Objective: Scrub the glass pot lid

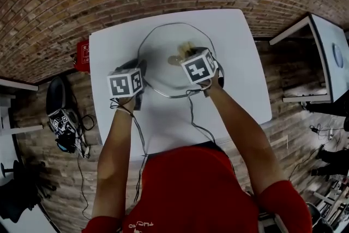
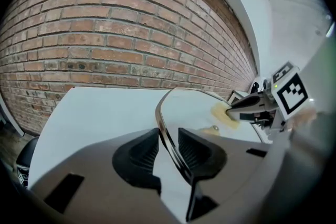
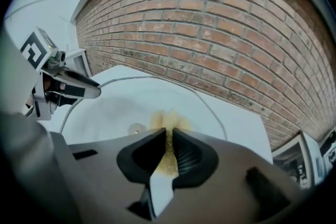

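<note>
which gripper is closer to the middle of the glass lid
Right. The right hand-held gripper presses a yellow scrubber on the glass lid near its middle; the left hand-held gripper clamps its rim.

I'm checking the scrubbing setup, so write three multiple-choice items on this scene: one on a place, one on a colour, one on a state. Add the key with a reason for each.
1. Where does the left gripper hold the round glass pot lid with the metal rim?
A. at its rim
B. at its middle
C. nowhere, it hangs clear

2. What colour is the soft scrubbing pad on the lid?
A. blue
B. yellow
C. black

3. How does the right gripper stand?
A. wide open and empty
B. shut on the pad
C. shut on the lid's rim

Key:
1 A, the left gripper view shows the rim running between its two pads.
2 B, pale yellow shows against the clear glass.
3 B, the right gripper view shows the jaws pinched on the pad.
</note>
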{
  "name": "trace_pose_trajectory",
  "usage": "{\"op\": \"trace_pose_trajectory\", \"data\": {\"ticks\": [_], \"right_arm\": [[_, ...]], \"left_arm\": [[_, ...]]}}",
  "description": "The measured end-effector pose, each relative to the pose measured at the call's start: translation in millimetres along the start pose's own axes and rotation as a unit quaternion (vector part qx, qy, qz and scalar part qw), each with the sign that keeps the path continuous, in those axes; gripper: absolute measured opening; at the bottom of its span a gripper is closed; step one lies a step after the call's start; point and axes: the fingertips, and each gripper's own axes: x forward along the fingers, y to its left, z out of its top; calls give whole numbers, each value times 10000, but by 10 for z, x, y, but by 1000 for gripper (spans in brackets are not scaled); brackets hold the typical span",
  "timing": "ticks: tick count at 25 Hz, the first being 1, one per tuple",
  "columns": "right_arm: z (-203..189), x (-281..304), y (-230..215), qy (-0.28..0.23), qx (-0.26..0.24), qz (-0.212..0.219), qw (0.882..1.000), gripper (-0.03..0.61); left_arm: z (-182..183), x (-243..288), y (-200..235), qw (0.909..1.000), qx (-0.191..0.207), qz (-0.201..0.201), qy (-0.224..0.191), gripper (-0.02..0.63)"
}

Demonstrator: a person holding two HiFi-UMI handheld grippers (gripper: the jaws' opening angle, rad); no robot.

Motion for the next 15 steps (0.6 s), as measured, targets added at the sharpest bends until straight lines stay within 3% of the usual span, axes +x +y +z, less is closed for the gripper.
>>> {"op": "trace_pose_trajectory", "data": {"ticks": [4, 8, 11, 15], "right_arm": [[-212, -137, -433, 70, 307, -325, 9990, 54], [-228, -239, -486, 25, 383, -404, 9984, 54], [-141, -332, -268, -153, 350, -226, 9990, 54], [0, -470, 412, -383, 334, 511, 9974, 54]], "left_arm": [[-2, -4, -7, 10000, 17, 2, -14, 124], [4, -5, -13, 10000, 38, 25, -3, 124], [1, -7, -22, 10000, 37, 38, 4, 124], [2, -9, -9, 10000, 40, 56, -23, 124]]}}
